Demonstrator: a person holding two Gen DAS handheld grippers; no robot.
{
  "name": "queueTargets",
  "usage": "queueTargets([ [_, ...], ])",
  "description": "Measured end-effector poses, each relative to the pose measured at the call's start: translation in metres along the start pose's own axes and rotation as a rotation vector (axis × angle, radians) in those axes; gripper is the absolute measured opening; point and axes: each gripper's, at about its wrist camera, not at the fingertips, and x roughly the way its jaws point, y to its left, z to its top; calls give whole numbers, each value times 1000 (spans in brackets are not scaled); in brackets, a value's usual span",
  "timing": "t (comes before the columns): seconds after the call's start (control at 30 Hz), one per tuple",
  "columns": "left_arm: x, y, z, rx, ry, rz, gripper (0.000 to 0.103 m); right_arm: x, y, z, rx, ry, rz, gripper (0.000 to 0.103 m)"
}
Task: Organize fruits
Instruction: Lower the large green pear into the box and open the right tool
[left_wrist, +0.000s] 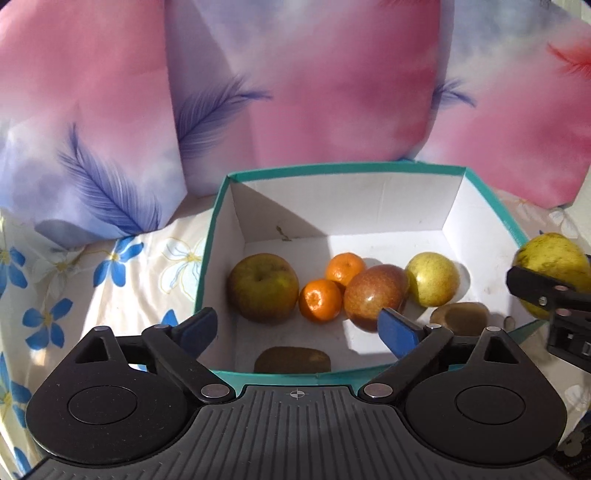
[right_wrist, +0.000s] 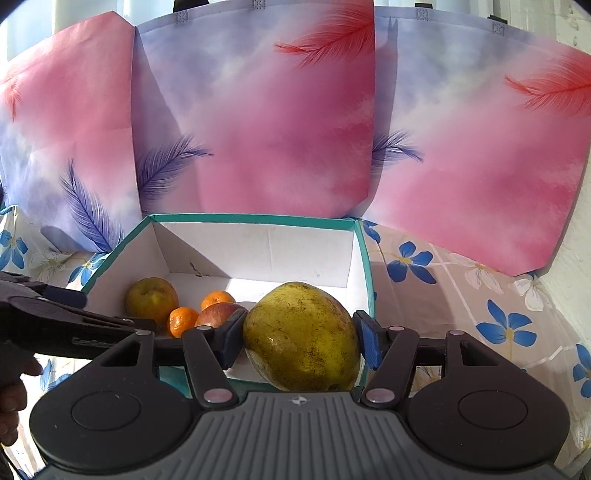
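A white box with a teal rim (left_wrist: 216, 225) (right_wrist: 364, 258) holds a green-brown apple (left_wrist: 263, 287) (right_wrist: 151, 299), two mandarins (left_wrist: 320, 300) (left_wrist: 344, 267), a red apple (left_wrist: 375, 295), a yellow apple (left_wrist: 432, 278) and two kiwis (left_wrist: 291, 360) (left_wrist: 460, 317). My left gripper (left_wrist: 299, 328) is open and empty over the box's near edge. My right gripper (right_wrist: 301, 338) is shut on a large yellow-green mango (right_wrist: 301, 336) above the box's near right corner; the mango also shows at the right edge of the left wrist view (left_wrist: 554, 267).
Pink and lilac feather-print bags (left_wrist: 295, 85) (right_wrist: 280, 122) stand right behind the box. The box rests on a floral cloth (left_wrist: 74, 280) (right_wrist: 480, 314). The left gripper's body (right_wrist: 55, 325) reaches in from the left in the right wrist view.
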Motion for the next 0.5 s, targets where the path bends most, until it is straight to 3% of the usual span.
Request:
queueTargets([
  [0.23, -19, 7, -12, -21, 4, 24, 97, 3, 4, 2, -5, -22, -8, 62],
  [0.5, -13, 24, -30, -72, 72, 45, 97, 7, 11, 2, -21, -25, -6, 62],
])
